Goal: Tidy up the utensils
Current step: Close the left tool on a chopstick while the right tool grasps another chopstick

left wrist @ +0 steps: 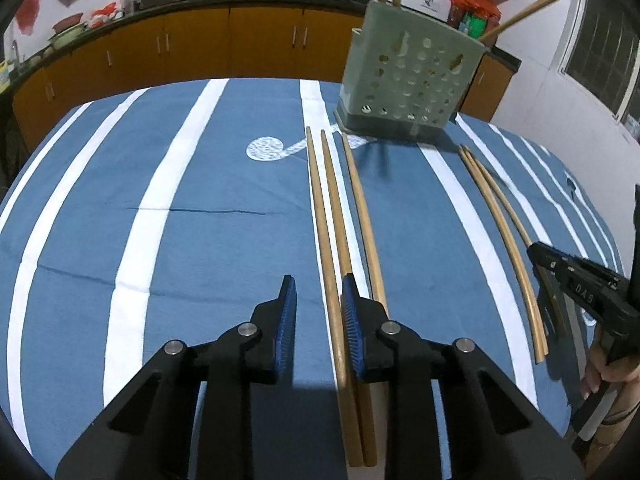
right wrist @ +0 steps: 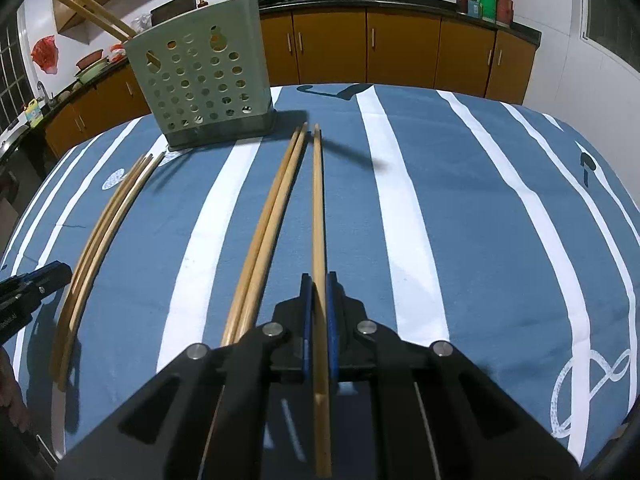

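Note:
A pale green perforated utensil holder [left wrist: 408, 76] stands at the far side of the blue striped tablecloth and shows in the right wrist view [right wrist: 200, 76] too; a few wooden chopsticks stick out of its top. My right gripper [right wrist: 318, 284] is shut on one wooden chopstick [right wrist: 317, 200] that points toward the holder. Two more chopsticks [right wrist: 268, 232] lie just left of it. Three chopsticks [left wrist: 336, 216] lie under my left gripper [left wrist: 318, 288], which is open and empty, its right finger over them. The right gripper [left wrist: 576, 280] shows at the left view's right edge.
A wooden-fronted kitchen counter [left wrist: 200, 40] with pans, jars and bowls runs behind the table. The tablecloth [left wrist: 160, 200] has white stripes and printed shapes. The left gripper's tip [right wrist: 36, 280] shows at the right view's left edge, beside the curved-looking chopsticks [right wrist: 100, 232].

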### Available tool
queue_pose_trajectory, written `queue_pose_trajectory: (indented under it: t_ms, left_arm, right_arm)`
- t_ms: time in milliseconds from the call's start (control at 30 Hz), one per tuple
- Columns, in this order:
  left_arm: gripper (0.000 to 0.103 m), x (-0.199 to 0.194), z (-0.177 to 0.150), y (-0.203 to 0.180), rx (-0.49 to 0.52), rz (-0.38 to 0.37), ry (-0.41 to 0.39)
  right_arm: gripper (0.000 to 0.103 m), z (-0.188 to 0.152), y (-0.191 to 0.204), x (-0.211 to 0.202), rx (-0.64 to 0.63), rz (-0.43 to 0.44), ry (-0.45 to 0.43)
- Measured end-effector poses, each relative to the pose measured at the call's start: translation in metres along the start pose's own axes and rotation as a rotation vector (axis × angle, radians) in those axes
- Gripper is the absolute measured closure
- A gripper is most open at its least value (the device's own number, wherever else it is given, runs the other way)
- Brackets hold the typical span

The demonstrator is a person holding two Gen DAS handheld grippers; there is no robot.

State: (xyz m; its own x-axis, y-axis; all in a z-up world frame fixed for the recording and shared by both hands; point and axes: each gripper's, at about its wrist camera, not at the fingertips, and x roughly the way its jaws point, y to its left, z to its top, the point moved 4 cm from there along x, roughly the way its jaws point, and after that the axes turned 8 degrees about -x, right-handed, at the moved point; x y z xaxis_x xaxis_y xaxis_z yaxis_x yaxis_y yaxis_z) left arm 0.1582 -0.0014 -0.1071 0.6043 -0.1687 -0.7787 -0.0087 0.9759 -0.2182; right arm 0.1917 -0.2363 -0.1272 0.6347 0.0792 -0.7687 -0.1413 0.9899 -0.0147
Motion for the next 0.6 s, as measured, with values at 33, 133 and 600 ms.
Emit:
queue_pose_trajectory:
  t_ms: [33,133,600]
  left_arm:
    - [0.081,0.002,-0.001,-0.001,0.004,0.004,0.007]
    - [0.082,0.004,-0.003,-0.002,0.025,0.021,0.009]
    - [0.095,0.013,0.012,0.012,0.023,0.096,-0.012]
  right_arm:
    - [0.094,0.000,0.000,0.000,0.000,0.000,0.000]
    - [0.094,0.000,0.000,0.000,-0.002,-0.005,0.001]
    - [0.095,0.003,0.004,0.001,-0.044,-0.026,-0.010]
